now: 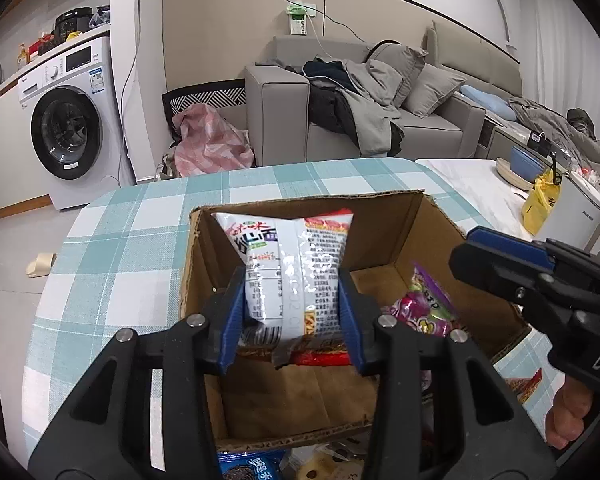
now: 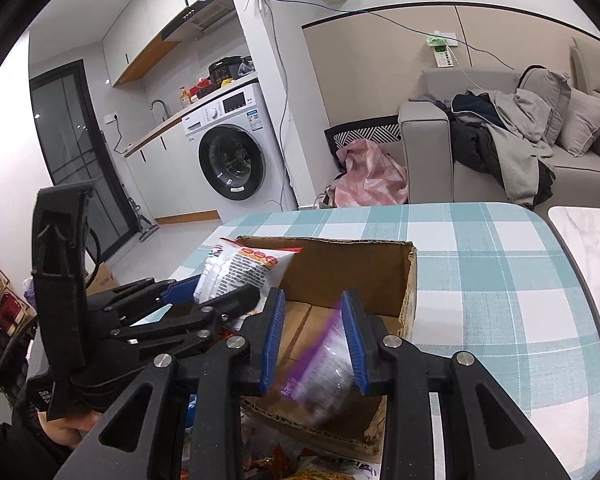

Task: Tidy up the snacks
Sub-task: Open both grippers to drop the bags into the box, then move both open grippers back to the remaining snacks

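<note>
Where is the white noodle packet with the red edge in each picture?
Left wrist view: the white noodle packet with the red edge sits at the centre, upright between the left gripper's blue pads, over the brown cardboard box.
Right wrist view: the packet is left of centre, at the box's left end, held by the left gripper.
Shared landmark: the white washing machine.

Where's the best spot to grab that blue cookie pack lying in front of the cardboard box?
Judging from the little that shows, take the blue cookie pack across its narrow width, coming from above: it seems to lie flat beside the cardboard box, partly hidden.
</note>
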{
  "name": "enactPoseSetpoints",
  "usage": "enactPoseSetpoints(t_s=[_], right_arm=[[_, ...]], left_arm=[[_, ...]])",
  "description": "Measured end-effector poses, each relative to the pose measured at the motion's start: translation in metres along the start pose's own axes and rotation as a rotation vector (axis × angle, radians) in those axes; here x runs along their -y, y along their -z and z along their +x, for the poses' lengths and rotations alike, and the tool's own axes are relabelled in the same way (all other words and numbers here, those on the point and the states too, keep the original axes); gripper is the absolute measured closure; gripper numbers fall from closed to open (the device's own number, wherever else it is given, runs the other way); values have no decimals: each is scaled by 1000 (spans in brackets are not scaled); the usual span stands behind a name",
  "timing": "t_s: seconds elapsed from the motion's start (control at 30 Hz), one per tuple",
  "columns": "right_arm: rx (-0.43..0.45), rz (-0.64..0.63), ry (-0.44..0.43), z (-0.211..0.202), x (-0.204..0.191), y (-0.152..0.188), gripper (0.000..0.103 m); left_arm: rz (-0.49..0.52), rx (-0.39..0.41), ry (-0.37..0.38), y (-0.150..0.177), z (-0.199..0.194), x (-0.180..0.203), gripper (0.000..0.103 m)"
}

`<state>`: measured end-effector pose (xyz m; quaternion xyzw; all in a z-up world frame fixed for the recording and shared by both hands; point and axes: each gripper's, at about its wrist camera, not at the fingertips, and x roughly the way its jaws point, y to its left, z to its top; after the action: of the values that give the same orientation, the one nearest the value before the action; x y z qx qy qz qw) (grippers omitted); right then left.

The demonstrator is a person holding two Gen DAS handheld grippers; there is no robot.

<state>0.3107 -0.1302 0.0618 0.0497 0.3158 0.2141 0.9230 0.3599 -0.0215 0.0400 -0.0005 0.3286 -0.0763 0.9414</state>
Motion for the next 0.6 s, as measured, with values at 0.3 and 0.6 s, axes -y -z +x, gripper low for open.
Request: enactPoseSetpoints(t_s=[0.3,0.6], right_arm=[[3,-57,65,-42,-2,14,12],[-26,-23,103,-89,5,35,0]], left_arm=[[0,62,34,12,-50,1,9],[-37,66,9,44,-110,-9,0]])
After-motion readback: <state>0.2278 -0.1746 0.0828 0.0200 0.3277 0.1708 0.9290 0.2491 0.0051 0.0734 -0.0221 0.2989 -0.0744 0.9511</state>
